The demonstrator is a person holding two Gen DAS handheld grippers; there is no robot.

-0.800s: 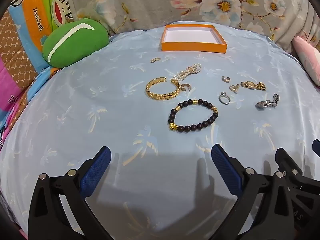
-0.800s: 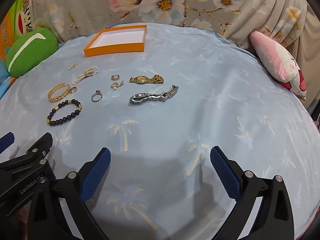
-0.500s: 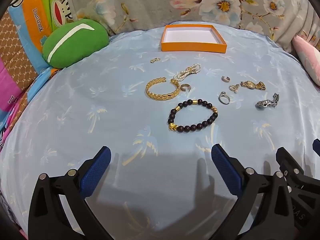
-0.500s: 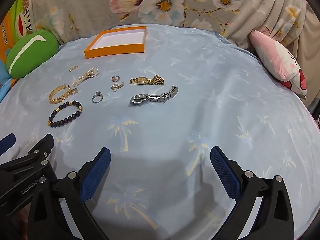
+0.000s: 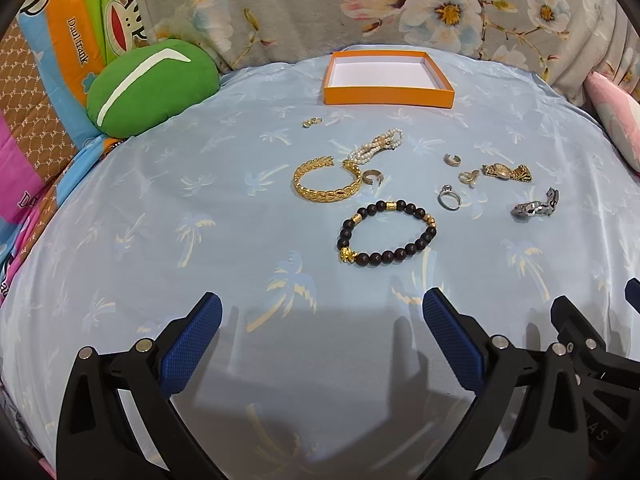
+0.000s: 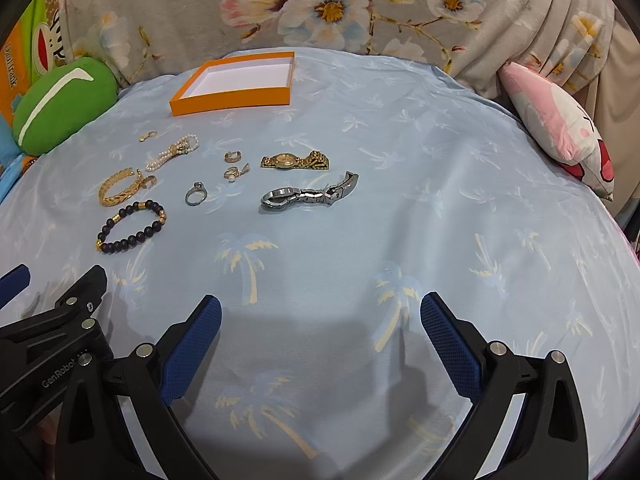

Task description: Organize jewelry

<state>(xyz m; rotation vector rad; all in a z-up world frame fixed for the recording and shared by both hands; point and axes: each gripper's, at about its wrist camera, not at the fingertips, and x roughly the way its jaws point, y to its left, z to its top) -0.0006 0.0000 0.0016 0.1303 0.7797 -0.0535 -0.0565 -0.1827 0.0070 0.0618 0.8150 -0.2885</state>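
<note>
On blue palm-print bedsheet (image 5: 160, 208): black bead bracelet with gold charm (image 5: 386, 233), gold leaf bangle (image 5: 326, 178), pearl strand (image 5: 374, 145), rings, gold watch (image 6: 295, 160), silver watch (image 6: 308, 195), all loose. Shallow orange cardboard box (image 5: 388, 96) beyond, empty. Left gripper (image 5: 322, 330), right gripper (image 6: 320, 328) spread wide, holding nothing. Scene unchanged from moments before; sorting not begun.

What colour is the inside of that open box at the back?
White inside, orange walls: the box shows it best in the left wrist view.
</note>
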